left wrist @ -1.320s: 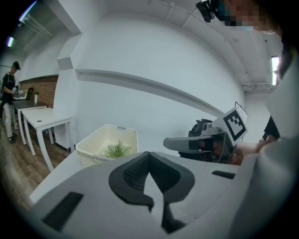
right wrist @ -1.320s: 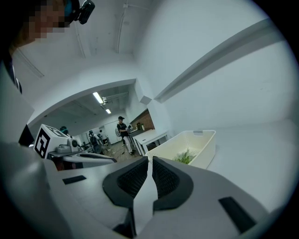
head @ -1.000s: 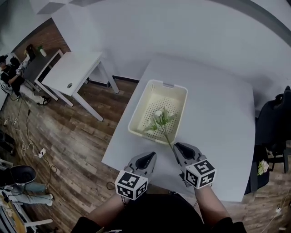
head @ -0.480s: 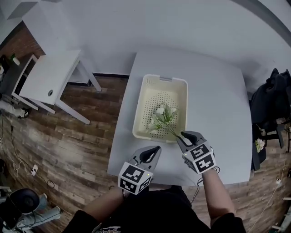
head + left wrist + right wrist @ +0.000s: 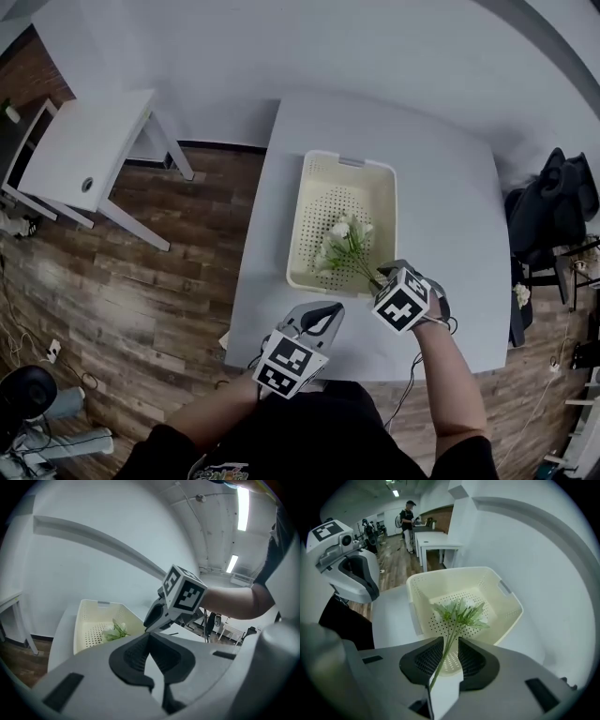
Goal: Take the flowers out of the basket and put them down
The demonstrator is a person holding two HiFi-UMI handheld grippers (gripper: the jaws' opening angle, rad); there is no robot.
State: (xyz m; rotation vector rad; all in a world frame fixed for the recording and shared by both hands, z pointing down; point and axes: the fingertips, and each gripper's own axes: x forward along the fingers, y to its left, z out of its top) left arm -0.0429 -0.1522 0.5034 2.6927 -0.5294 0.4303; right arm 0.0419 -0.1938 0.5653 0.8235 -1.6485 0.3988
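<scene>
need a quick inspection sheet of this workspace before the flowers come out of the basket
surface: white table, carrying the basket
job's things: cream basket on the table; flowers inside it, stem reaching out over the near rim
clutter: nothing seen
grippers: right gripper has its jaws apart with the stem between them; left gripper has its jaws together, empty, short of the basket
cables: thin cable hanging below the right gripper
surroundings: wood floor, second white table to the left, dark jacket on a chair to the right
</scene>
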